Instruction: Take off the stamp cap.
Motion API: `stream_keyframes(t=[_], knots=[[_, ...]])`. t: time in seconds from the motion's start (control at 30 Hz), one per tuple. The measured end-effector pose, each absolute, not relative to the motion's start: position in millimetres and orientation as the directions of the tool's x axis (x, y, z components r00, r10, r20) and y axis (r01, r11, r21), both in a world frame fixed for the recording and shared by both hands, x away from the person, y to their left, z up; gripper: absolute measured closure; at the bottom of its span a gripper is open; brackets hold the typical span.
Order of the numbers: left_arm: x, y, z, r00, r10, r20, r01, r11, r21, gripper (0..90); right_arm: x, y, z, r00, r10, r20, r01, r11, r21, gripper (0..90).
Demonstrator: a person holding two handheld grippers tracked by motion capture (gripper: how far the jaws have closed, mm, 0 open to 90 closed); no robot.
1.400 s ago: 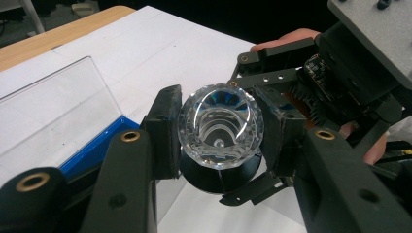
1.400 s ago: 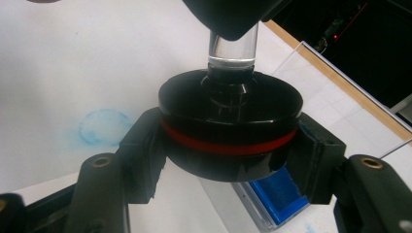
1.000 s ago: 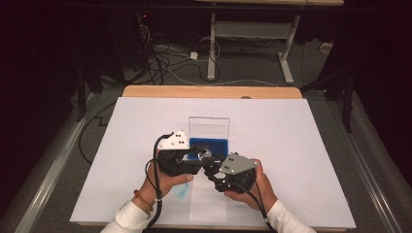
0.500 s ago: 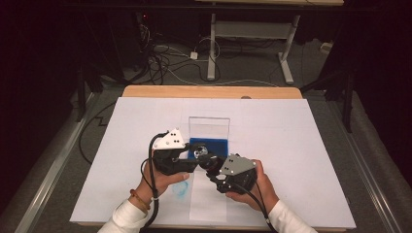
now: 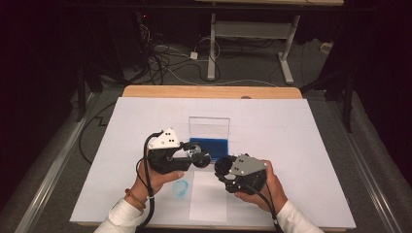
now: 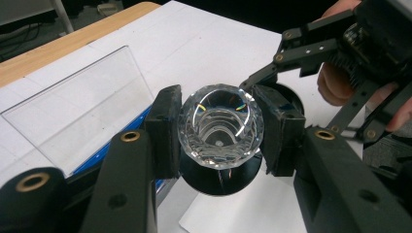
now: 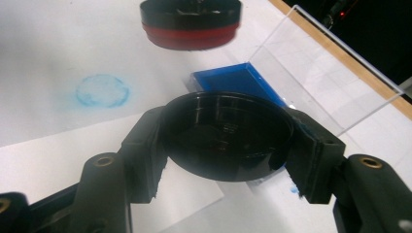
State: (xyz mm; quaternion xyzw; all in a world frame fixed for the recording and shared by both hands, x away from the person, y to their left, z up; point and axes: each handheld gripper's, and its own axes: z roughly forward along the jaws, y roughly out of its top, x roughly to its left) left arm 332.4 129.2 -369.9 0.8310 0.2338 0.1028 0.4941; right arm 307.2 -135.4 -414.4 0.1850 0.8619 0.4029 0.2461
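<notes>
Two grippers meet over the middle of the white surface point(image 5: 291, 141), a little toward its near edge. My left gripper point(image 6: 221, 126) is clamped on a faceted glass knob point(image 6: 221, 124); its pads press both sides of the glass, and below the knob sits a round black base point(image 6: 218, 177), which from my right gripper view shows a red band point(image 7: 189, 36) around it. My right gripper point(image 7: 226, 138) is clenched on a black round lid point(image 7: 226, 136), held just above the sheet with its hollow side up. Stamp and lid hang close together but apart.

Just beyond them, toward the far edge, a clear plastic stand point(image 5: 209, 127) rises upright from a blue pad point(image 5: 210, 145). A smaller white paper sheet point(image 5: 208, 196) lies at the near edge, between my two hands, and a faint round blue print point(image 5: 180, 188) marks the surface just left of it, near my left hand point(image 5: 160, 177). My right hand point(image 5: 265, 187) grips its tool from the near right.

Beyond the white covering, a strip of bare wood point(image 5: 209, 91) shows along the far edge of the table. The room past it is dark: grey floor, a tangle of cables point(image 5: 170, 53), and the white legs of another table point(image 5: 248, 34) at the back. A metal rail point(image 5: 53, 170) runs along the floor on the left.
</notes>
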Motion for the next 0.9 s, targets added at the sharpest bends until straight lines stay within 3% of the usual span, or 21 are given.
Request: stream_keyframes(t=[0.9], knots=[[336.4,154.5,-372.7,0.828,0.561,-0.003,0.295,-0.431,0.853,54.8,292.6,-186.0,-394.2,-0.754,0.599,-0.271,0.135,0.545,0.827,38.3]])
